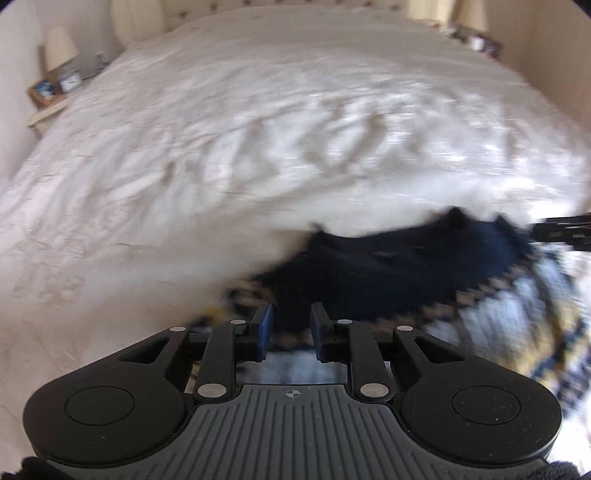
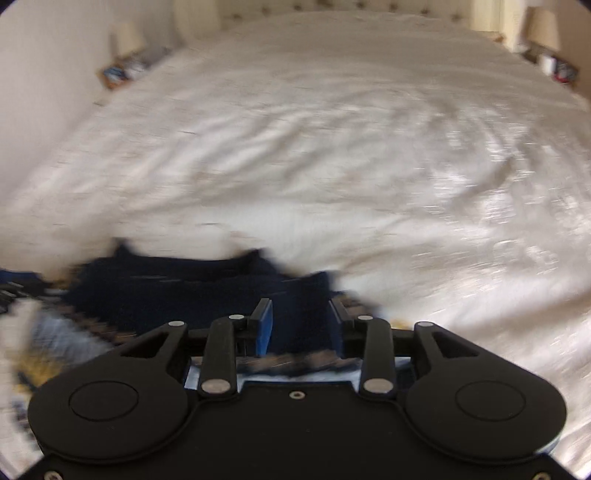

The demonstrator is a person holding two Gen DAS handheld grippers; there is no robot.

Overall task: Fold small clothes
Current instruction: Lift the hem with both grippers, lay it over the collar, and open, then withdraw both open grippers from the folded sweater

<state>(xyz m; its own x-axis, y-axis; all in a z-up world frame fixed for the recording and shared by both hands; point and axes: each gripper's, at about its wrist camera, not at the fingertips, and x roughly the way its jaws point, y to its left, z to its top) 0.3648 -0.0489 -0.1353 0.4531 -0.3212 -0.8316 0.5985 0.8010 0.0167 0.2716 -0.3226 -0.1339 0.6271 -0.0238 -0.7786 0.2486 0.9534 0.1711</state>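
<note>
A small knitted sweater (image 1: 388,266) with a navy top and a white, tan and navy pattern lies on the white bed (image 1: 258,129). My left gripper (image 1: 291,325) is open, its jaws apart over the sweater's left part. The right gripper shows at the right edge of the left wrist view (image 1: 561,232). In the right wrist view the sweater (image 2: 184,288) lies low and left, and my right gripper (image 2: 301,325) is open above its navy right edge. Both views are blurred by motion.
The white bedspread (image 2: 332,147) fills most of both views. A nightstand with a lamp (image 1: 59,48) and framed pictures stands at the bed's far left. Another lamp (image 2: 543,29) and small items stand at the far right. A tufted headboard (image 2: 332,5) runs along the back.
</note>
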